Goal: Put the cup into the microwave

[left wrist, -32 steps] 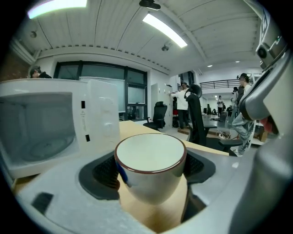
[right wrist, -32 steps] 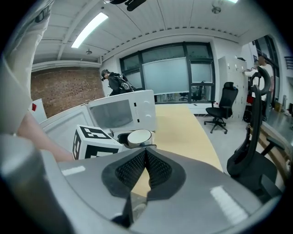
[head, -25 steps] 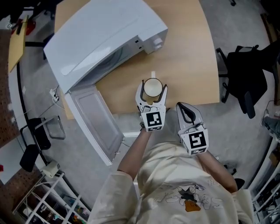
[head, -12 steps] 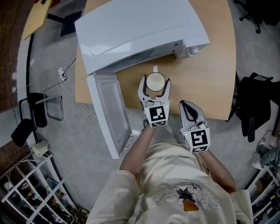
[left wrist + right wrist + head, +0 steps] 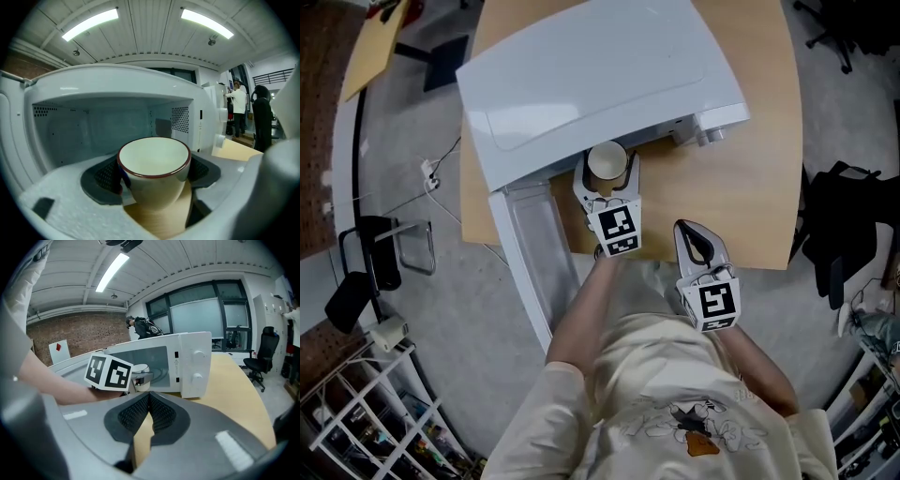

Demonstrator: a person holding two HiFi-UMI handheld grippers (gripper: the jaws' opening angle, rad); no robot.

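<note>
We carry the white, red-rimmed ceramic cup [image 5: 607, 161] in the left gripper [image 5: 607, 180]'s jaws at the white microwave [image 5: 591, 84]'s mouth, twelve o'clock. We should enter level, clearing the sill. The right gripper [image 5: 691, 231]'s jaws are clenched on nothing.

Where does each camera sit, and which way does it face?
Head view: on the head, facing steeply down at microwave and table; torso, arms, left gripper, right gripper show.
Left gripper view: on it, facing into the open microwave; own fingers grip the cup.
Right gripper view: on it, facing the microwave's front; own fingers shut.
Shared: cup, microwave.
</note>
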